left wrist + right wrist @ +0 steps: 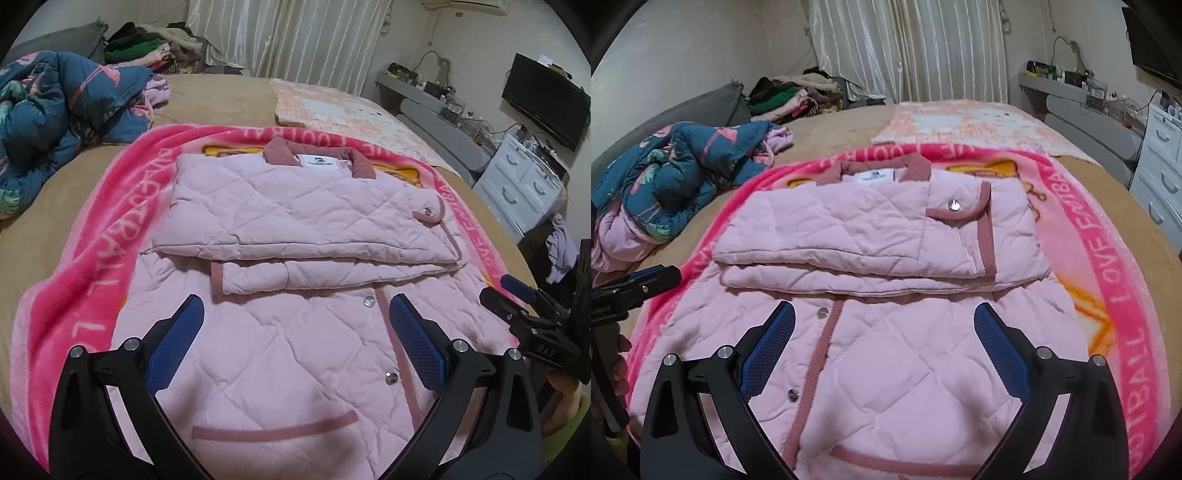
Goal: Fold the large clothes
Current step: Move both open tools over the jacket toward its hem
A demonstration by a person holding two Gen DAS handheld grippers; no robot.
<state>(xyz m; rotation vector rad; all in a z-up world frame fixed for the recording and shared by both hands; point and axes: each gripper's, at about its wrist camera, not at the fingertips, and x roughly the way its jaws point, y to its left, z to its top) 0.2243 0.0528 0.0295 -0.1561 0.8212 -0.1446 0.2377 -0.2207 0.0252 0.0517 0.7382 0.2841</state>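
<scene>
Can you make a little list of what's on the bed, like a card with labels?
main thing: pink quilted jacket, sleeves folded across the chest
under it: bright pink blanket with white letters
bed cover: tan sheet
far left: blue flowery quilt, crumpled
back corner: pile of clothes
left gripper: open, above the jacket
right gripper: open, above the jacket

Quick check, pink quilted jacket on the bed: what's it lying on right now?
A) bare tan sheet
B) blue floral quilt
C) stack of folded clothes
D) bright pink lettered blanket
D: the pink quilted jacket rests on the bright pink lettered blanket, whose border shows around it in both views; the blue floral quilt lies apart, off to the left.
</scene>
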